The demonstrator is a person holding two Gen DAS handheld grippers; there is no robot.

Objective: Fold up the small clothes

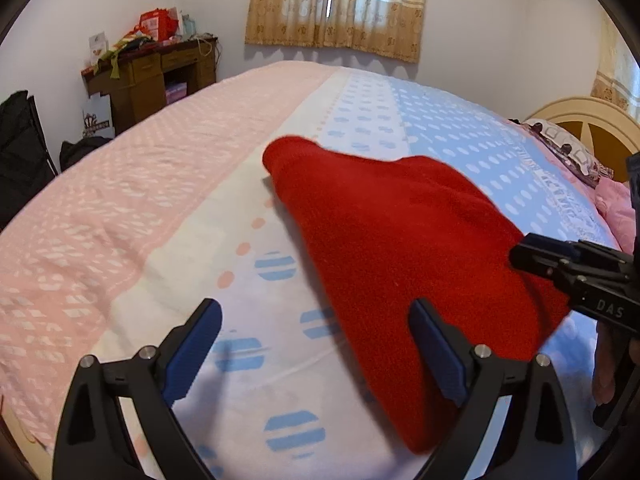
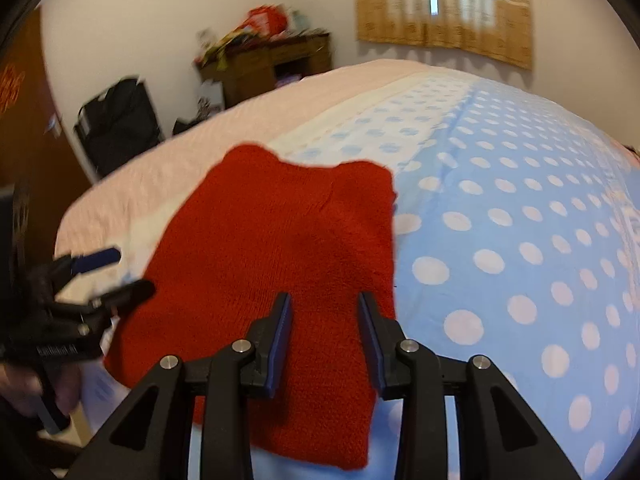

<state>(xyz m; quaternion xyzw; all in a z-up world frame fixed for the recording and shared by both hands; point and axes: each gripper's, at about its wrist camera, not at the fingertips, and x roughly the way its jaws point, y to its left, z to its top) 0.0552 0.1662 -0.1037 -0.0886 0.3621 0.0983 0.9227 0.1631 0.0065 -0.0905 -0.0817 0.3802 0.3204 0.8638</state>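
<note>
Cluttered wooden desk (image 1: 160, 72); yellow curtains (image 1: 336, 4); headboard (image 1: 592, 120); possibly black bag (image 2: 120, 124).

Two close wrist views angled down along the fingers (shared: red garment (image 1: 400, 248), bed (image 1: 120, 208)).

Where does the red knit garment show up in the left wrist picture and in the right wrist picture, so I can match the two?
Left wrist view: the red knit garment lies right of centre on the bedspread, running down toward the right finger of the left claw.
Right wrist view: the garment lies centre-left, running under the right claw.
Shared landmark: the brown desk against the far wall.
</note>
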